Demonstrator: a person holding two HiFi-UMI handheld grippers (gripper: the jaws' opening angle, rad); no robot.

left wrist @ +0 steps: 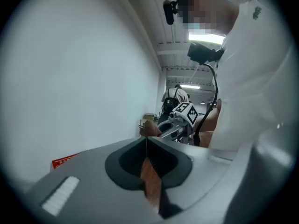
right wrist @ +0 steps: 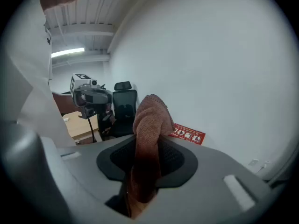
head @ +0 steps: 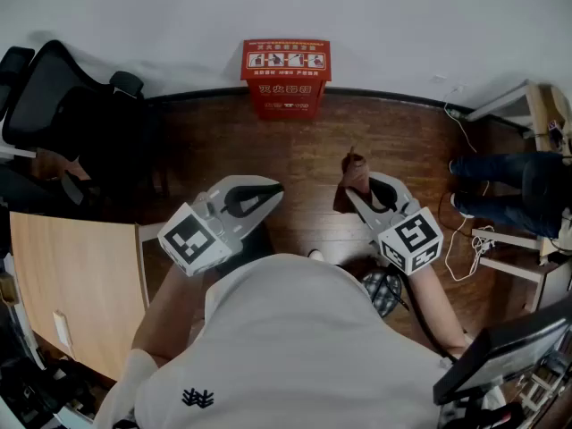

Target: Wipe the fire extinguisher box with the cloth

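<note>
The red fire extinguisher box [head: 286,77] stands on the wood floor against the white wall, straight ahead of me; its top shows as a red strip [right wrist: 188,134] in the right gripper view and a red edge [left wrist: 63,161] in the left gripper view. My right gripper [head: 356,189] is shut on a brown cloth [right wrist: 148,125], which bunches up above the jaws [head: 356,170]. My left gripper [head: 275,189] is shut with nothing in it. Both are held well short of the box.
A black office chair [head: 54,96] stands at the left by the wall, and a wooden desk [head: 76,284] is at my near left. A seated person's legs [head: 505,181], a white stand and cables [head: 465,239] are at the right.
</note>
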